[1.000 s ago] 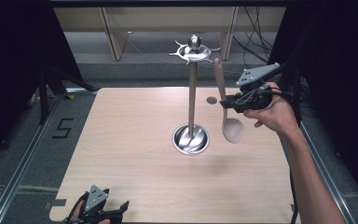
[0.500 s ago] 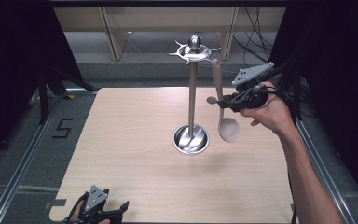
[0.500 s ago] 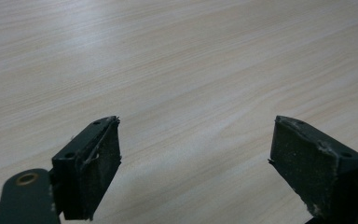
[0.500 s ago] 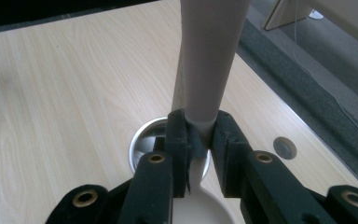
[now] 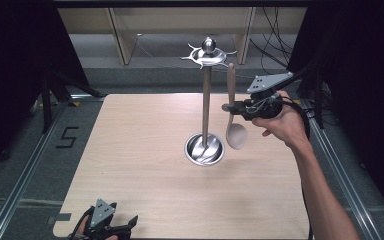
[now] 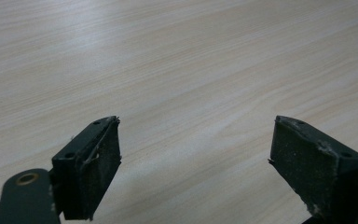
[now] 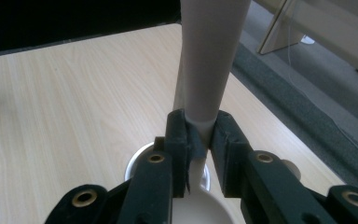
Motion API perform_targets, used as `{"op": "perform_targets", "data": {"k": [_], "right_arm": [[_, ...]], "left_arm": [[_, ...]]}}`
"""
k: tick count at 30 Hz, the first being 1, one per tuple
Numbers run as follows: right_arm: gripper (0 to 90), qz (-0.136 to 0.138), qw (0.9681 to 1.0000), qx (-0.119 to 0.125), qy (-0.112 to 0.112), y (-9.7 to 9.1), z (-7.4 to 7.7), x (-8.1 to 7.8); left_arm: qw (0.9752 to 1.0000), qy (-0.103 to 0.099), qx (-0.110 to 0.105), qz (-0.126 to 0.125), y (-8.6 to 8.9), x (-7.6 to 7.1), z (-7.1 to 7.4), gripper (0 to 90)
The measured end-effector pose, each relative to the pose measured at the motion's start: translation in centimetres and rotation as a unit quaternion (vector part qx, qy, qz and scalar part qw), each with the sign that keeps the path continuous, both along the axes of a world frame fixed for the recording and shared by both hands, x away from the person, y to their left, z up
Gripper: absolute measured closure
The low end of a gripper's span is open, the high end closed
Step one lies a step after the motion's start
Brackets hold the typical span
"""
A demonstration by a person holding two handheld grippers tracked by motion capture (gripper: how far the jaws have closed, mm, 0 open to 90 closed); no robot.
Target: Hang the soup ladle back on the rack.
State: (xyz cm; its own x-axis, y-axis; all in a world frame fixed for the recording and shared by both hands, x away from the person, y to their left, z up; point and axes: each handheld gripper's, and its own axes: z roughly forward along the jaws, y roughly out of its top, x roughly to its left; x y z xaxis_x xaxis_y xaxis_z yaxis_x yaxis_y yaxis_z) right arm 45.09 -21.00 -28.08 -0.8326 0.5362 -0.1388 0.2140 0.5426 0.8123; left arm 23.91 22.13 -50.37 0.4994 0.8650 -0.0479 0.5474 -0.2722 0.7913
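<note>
- A beige spoon (image 5: pixel 232 112) is held upright, bowl down, just right of the metal utensil stand (image 5: pixel 206 120); its handle tip is level with the hooked ring (image 5: pixel 208 54) at the stand's top, and contact between them cannot be told.
- The spoon's narrow neck is pinched between the pressed-together jaws of the right gripper (image 7: pixel 200 144), as seen in the right gripper view.
- A miss is judged likely if the handle end is not lined up with a hook: the hook could be bumped and the tall stand rocked on its round base (image 5: pixel 205 150).
- With so narrow a pinch, the spoon could be swivelled or slipped down in the pads if the ring is struck.
- The right hand (image 5: pixel 282 125) is raised above the table's (image 5: pixel 130 165) far right part, forearm stretched forward, gripper pointed left and held level.
- The left gripper (image 5: pixel 107 227) is rested at the near left edge, jaws spread with nothing between them.
</note>
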Motion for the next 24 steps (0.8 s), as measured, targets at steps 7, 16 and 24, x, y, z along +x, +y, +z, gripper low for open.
{"op": "perform_targets", "data": {"k": [7, 16, 24], "right_arm": [[77.4, 0.006, 0.9997, 0.02, -0.01, 0.04, -0.57, -0.08], [75.1, 0.0, 0.9992, 0.038, -0.011, 0.26, -0.9, -0.11], [68.8, 0.0, 0.9989, 0.044, -0.012, 0.3, -1.04, -0.06]], "left_arm": [[1.0, -0.004, 0.003, -0.003, -0.04, -0.01, -0.08, 15.3], [1.0, 0.002, 0.001, 0.003, -0.08, -0.12, -0.01, 15.3], [1.0, 0.002, 0.005, 0.002, 0.0, -0.13, 0.05, 15.2]]}}
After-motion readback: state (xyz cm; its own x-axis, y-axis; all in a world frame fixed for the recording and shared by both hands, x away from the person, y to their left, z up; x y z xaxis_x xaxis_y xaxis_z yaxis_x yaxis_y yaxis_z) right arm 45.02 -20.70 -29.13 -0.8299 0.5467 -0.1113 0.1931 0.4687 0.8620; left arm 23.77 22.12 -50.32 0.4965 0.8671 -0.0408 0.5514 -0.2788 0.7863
